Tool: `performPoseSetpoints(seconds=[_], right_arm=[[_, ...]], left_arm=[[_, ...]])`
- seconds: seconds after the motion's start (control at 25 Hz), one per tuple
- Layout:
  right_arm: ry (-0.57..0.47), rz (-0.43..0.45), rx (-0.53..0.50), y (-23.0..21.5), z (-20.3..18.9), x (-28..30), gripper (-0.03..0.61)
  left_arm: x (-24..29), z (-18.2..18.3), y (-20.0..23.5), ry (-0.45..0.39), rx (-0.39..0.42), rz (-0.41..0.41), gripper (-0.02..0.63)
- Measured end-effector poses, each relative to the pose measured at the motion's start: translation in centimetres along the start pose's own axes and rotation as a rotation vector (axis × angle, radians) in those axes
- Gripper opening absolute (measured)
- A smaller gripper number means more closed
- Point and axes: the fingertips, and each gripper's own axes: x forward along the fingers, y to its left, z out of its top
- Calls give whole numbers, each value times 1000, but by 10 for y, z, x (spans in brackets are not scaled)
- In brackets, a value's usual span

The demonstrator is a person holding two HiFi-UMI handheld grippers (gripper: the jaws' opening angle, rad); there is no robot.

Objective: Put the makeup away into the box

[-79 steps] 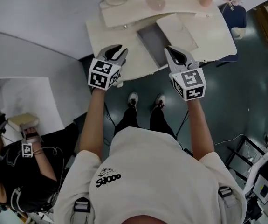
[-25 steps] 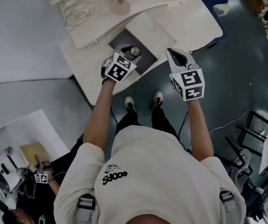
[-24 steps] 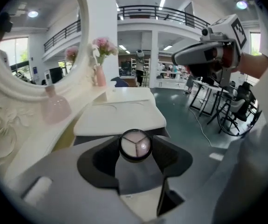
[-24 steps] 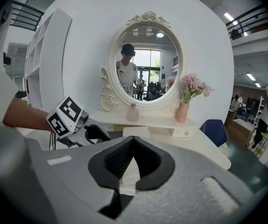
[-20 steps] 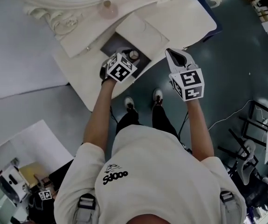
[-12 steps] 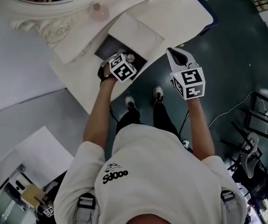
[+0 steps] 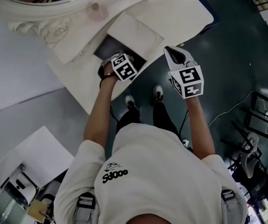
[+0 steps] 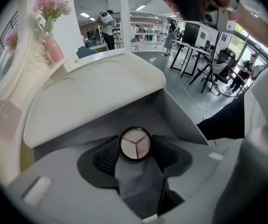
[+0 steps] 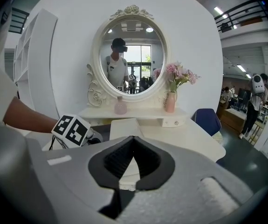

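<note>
A round black compact [image 8: 134, 143] with three beige shades sits between the ribbed pads of my left gripper [image 8: 134, 143], which is shut on it. That gripper [image 7: 122, 59] points steeply down into the open grey compartment [image 7: 105, 48] of the white vanity table [image 7: 180, 13]. The compartment's lid [image 8: 96, 90] stands raised behind it. My right gripper [image 7: 172, 53] hovers by the table's front edge, right of the compartment. Its jaw tips meet with nothing between them [image 9: 133, 140].
At the back of the table stand an oval mirror [image 9: 133, 55], a pink bottle [image 9: 120, 106] and a pink vase of flowers [image 9: 171, 101]. A blue chair [image 9: 208, 120] is at the table's right end. The person's feet [image 7: 143, 97] are below the front edge.
The left gripper, holding the compact, has sunk into the open compartment and tipped further down. The right gripper has shifted slightly and stays shut.
</note>
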Motion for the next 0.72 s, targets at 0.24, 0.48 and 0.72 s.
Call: performPoseSetpoints(seconds=[0.24,0.48,0.72], right_arm=[[-20,4,-14,0,10,-4,2],[-69,24,-66,4,36,-10,2],[-133,39,-136,9,75,-17,2]], left_arm=[[-21,5,13,-87,-65,51,272],[-77,17,34,-229,-180,135,219],[-147,27,62,-412,-278,309,65]])
